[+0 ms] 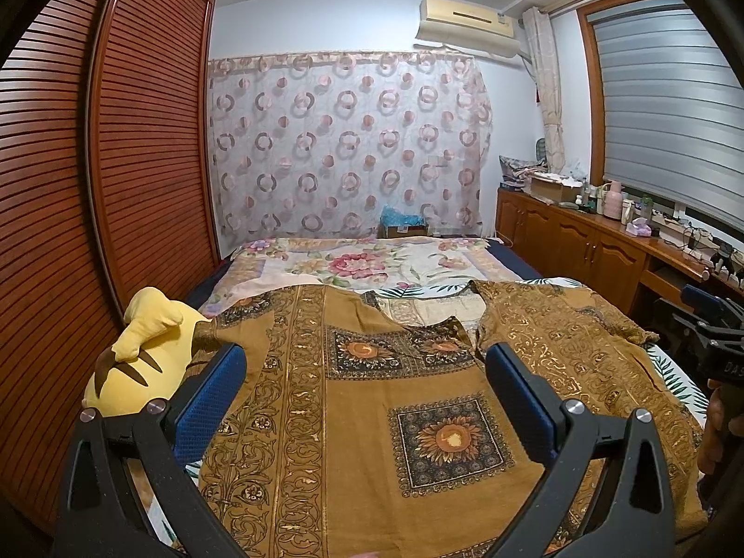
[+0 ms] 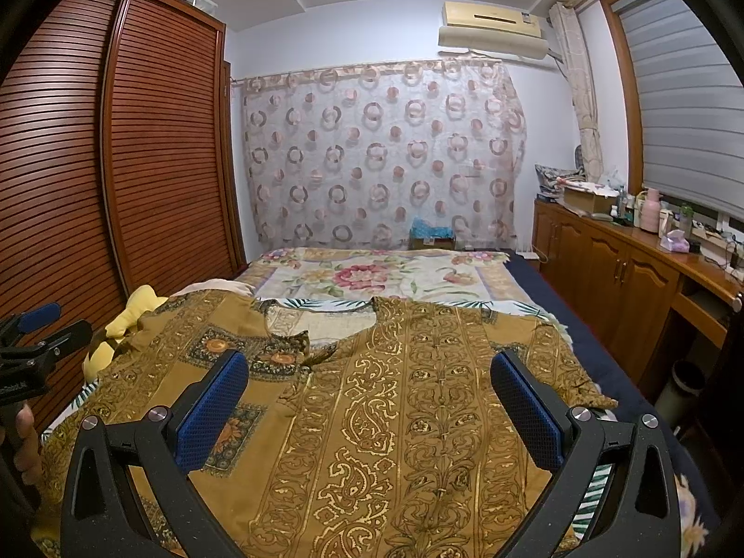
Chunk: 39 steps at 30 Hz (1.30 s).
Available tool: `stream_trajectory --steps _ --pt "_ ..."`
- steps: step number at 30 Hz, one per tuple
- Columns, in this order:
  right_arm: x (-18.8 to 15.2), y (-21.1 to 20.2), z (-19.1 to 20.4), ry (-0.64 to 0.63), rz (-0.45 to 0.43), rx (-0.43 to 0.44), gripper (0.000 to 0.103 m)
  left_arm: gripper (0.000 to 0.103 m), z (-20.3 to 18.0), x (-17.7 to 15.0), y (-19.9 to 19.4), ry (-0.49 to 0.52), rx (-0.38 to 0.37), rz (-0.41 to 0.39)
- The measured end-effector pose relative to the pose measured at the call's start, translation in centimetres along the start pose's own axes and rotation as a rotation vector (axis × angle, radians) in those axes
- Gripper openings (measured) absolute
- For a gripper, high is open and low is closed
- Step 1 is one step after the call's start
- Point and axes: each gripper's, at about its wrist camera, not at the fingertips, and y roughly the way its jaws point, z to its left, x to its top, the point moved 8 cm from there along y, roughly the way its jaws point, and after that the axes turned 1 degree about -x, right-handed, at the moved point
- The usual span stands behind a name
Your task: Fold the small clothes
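Note:
A mustard-brown shirt (image 1: 372, 400) with gold scrollwork and dark sunflower squares lies spread flat, front up, on the bed, neck opening toward the far end. In the right wrist view the same shirt (image 2: 409, 418) fills the foreground. My left gripper (image 1: 365, 362) hovers open over the shirt's left half, its blue pads (image 1: 209, 400) wide apart with nothing between them. My right gripper (image 2: 367, 372) stands open over the right half, empty as well. The right gripper (image 1: 711, 335) shows at the left wrist view's right edge, the left gripper (image 2: 37, 335) at the right wrist view's left edge.
A yellow plush toy (image 1: 139, 358) lies at the bed's left edge, touching the shirt's sleeve. A floral bedspread (image 1: 362, 265) covers the far bed. A slatted wooden wardrobe (image 1: 93, 186) runs along the left. A wooden cabinet (image 2: 627, 269) with clutter stands right. A hand (image 2: 23, 446) holds the left gripper.

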Motion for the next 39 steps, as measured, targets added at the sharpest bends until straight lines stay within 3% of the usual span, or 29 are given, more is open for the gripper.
stream_trajectory --steps 13,39 --pt "-0.1 -0.1 -0.2 0.007 -0.001 0.004 0.103 0.103 -1.1 1.4 -1.1 -0.004 0.001 0.001" --pt "0.0 -0.1 0.0 0.009 0.005 0.007 0.103 0.103 -1.0 1.1 -0.9 0.0 0.001 -0.002"
